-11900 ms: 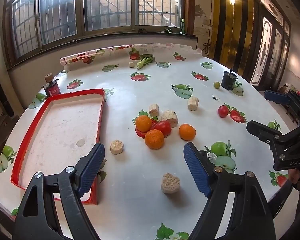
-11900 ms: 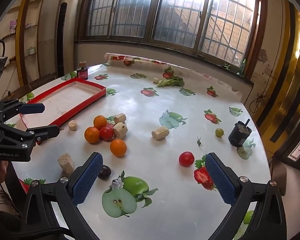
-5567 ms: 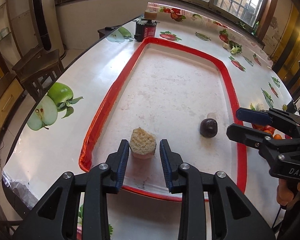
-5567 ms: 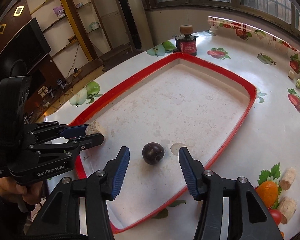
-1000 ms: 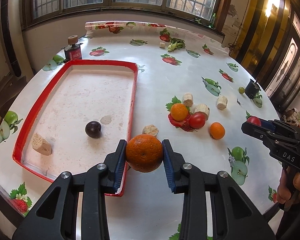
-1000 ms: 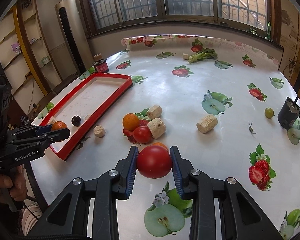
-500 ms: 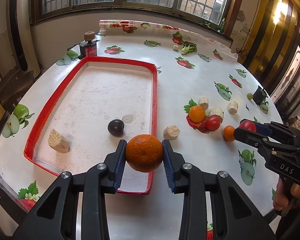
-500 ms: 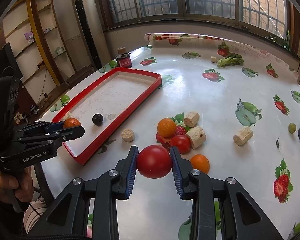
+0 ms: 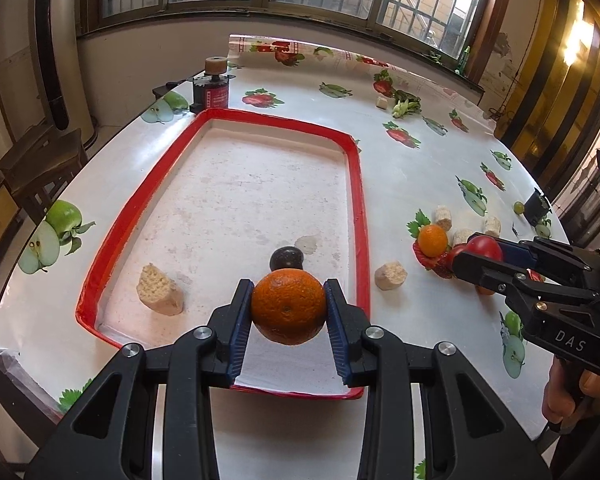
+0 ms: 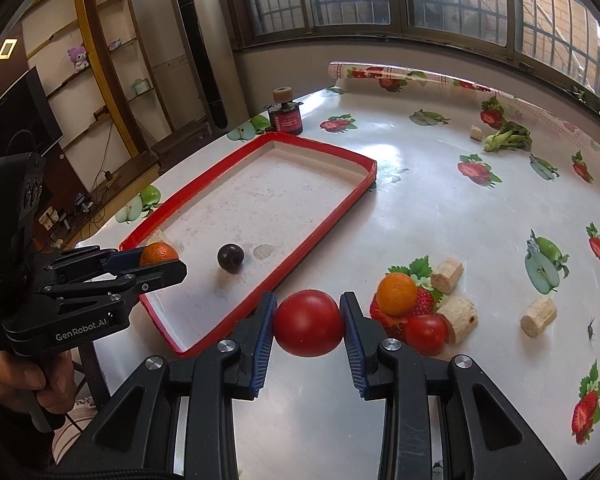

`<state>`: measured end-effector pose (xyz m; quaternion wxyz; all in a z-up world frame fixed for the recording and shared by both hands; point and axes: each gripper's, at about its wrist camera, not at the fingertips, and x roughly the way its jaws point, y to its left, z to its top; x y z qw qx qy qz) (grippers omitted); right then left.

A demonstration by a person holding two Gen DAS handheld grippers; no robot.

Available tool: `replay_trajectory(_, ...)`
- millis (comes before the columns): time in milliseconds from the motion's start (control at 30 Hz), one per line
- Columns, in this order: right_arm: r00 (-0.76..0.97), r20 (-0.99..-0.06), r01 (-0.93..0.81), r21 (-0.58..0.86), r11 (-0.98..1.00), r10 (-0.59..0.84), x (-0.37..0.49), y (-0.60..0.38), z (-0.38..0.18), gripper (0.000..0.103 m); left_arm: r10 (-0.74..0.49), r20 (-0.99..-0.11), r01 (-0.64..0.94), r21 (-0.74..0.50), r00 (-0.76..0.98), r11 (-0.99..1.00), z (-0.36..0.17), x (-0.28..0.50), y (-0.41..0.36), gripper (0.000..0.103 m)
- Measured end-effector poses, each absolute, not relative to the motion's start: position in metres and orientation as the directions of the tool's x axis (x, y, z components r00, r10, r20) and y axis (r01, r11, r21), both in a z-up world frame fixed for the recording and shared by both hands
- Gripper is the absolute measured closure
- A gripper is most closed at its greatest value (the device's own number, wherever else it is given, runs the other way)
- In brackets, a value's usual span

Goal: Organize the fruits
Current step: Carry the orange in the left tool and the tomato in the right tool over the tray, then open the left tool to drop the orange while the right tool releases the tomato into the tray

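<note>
Carrying fruit toward the red tray point(image 9: 358, 184): left gripper point(image 9: 288, 312) clamping an orange point(image 9: 289, 307), now over the tray's near end; right gripper point(image 10: 309, 326) clamping a tomato point(image 10: 309, 323), nearing its rim. Both approaching release.

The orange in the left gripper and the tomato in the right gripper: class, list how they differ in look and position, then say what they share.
Colour: the orange is orange, the tomato red.
Surface: the orange looks dull and pitted; the tomato is smooth and glossy.
Position: the orange is above the near end of the red tray; the tomato appears to be outside it, by the tray's long edge.
Shared: both are round and each is clamped, by the left gripper and right gripper.
</note>
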<state>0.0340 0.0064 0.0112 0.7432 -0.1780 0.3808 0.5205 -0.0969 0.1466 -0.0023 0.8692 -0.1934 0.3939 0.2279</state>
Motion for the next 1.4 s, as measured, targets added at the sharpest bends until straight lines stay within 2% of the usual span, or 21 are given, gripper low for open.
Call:
replay_trajectory(500,0.108,-0.757,-0.928,0.156,0.338,0.645,0.044,0.088,0.002,0.07,0.291,-0.785,-0.608,-0.134,0.547,0.783,-0.009,-0.089,0.212,0.07)
replay_trajectory(1233,0.029,-0.822,-0.938,0.175,0.3,0.569,0.063,0.164,-0.058,0.068,0.24,-0.847,-0.63,-0.135,0.474,0.765,-0.051,-0.064,0.241,0.068)
replay_trajectory(1300,0.017,-0.818,-0.939,0.185,0.29,0.576,0.064,0.163,-0.057,0.059,0.242,-0.849,-0.637,-0.137,0.47,0.759,-0.05,-0.064,0.241,0.061)
replay_trajectory(1400,0.03,-0.812,-0.942,0.172,0.288,0.583,0.063,0.158,-0.053,0.052,0.252,-0.845,-0.652,-0.142,0.471,0.745,-0.047,-0.069,0.241,0.057)
